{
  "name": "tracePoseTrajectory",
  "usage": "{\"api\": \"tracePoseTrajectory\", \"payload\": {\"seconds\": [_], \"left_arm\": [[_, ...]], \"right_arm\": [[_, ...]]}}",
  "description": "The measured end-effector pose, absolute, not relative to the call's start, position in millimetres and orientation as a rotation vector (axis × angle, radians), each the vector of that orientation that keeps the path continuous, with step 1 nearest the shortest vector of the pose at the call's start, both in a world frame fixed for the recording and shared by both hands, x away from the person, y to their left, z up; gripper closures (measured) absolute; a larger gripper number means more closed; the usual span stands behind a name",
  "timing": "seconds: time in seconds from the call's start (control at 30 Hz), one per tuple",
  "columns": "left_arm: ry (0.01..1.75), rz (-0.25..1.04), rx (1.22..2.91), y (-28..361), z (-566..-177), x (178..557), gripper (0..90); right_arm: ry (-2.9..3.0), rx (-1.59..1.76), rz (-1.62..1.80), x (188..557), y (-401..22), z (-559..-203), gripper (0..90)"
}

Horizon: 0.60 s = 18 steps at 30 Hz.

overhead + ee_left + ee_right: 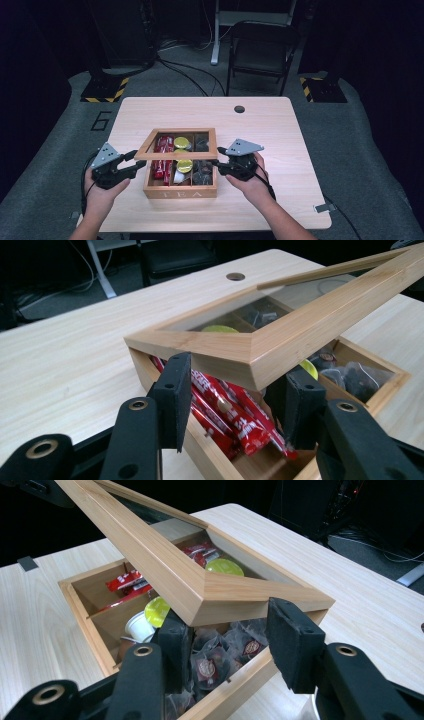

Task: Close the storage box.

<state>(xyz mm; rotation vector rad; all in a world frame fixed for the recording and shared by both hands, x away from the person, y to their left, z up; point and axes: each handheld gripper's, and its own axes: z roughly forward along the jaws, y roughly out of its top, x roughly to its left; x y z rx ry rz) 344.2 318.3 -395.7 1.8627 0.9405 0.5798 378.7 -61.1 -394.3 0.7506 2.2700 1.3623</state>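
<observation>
A wooden tea box (180,192) stands at the table's near middle. Its glass-windowed lid (177,156) is tilted up off the box. My left gripper (136,162) is shut on the lid's front left corner (240,357), a pad (175,395) on each side of it. My right gripper (218,156) is shut on the lid's front right corner (250,597) in the same way. Under the raised lid lie red sachets (230,410), yellow-topped pods (157,611) and dark wrapped tea bags (210,665), each sort in its own compartment.
The light wooden table (270,130) has a round cable hole (239,109) near its far edge. A black folding chair (260,50) stands on the floor behind the table. Stand bases with yellow-black tape (105,90) sit at the far left and right.
</observation>
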Motion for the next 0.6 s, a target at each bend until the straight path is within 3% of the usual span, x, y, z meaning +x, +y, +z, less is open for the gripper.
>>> {"api": "tracePoseTrajectory", "payload": {"seconds": [0.6], "left_arm": [[0.962,0.559,1.891,316,-429,329,52.7]], "right_arm": [[2.276,0.759,1.394,352,-65,-425,56.1]]}}
